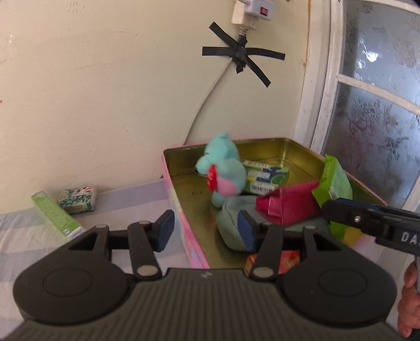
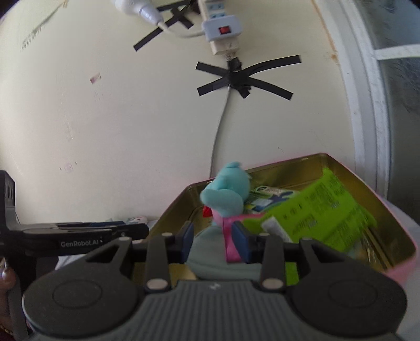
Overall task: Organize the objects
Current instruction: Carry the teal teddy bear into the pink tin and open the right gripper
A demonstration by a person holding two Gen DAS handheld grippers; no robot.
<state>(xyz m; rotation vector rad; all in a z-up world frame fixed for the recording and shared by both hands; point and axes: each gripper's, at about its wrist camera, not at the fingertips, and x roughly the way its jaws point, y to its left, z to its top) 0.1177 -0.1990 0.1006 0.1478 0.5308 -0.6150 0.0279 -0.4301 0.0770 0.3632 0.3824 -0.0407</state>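
Observation:
An open tin (image 1: 181,217), pink outside and gold inside, holds a teal plush toy (image 1: 223,170), a green and blue carton (image 1: 267,178), a magenta pouch (image 1: 286,207), a grey-green soft bundle (image 1: 231,225) and a lime green box (image 1: 336,181) leaning on its right wall. My left gripper (image 1: 206,230) stands open astride the tin's left wall, pads clear of it. My right gripper (image 2: 214,240) is open over the tin (image 2: 401,241), with the bundle (image 2: 210,251) and pouch (image 2: 231,236) behind its fingers. The lime green box (image 2: 323,217) lies blurred just right of it.
Left of the tin, a long green carton (image 1: 56,215) and a small patterned pack (image 1: 76,200) lie on a pale striped sheet (image 1: 23,244). Behind it a cable is taped to the wall (image 1: 105,78) below a power strip (image 1: 252,10). A frosted window (image 1: 372,105) stands at the right.

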